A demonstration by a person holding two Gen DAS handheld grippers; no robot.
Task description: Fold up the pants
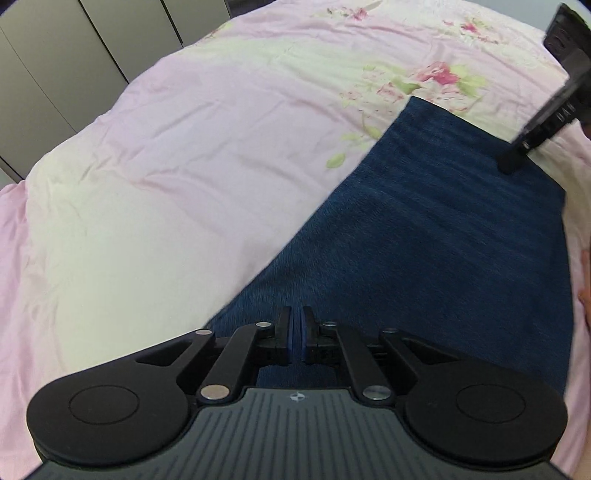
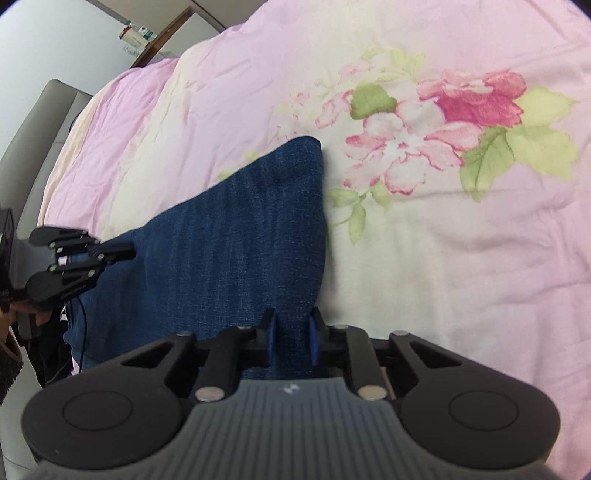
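Observation:
Dark blue denim pants (image 1: 424, 229) lie flat on a pink floral bedspread (image 1: 166, 155), stretching away to a square far end. My left gripper (image 1: 297, 321) hovers over the near part of the denim, its jaws nearly together with nothing visibly between them. It also shows in the right wrist view (image 2: 127, 253), at the pants' left edge. In that view the pants (image 2: 229, 236) run to a far corner. My right gripper (image 2: 292, 325) is over the near denim, jaws a little apart and empty. It shows in the left wrist view (image 1: 508, 166) with its tip on the far right edge of the pants.
Grey wardrobe doors (image 1: 74, 66) stand beyond the bed's left side. A grey upholstered bed frame (image 2: 40, 122) and a wall with a wooden door frame (image 2: 166, 35) show at the upper left. The bedspread (image 2: 461, 221) spreads wide to the right. A person's hand (image 2: 14, 314) holds the left gripper.

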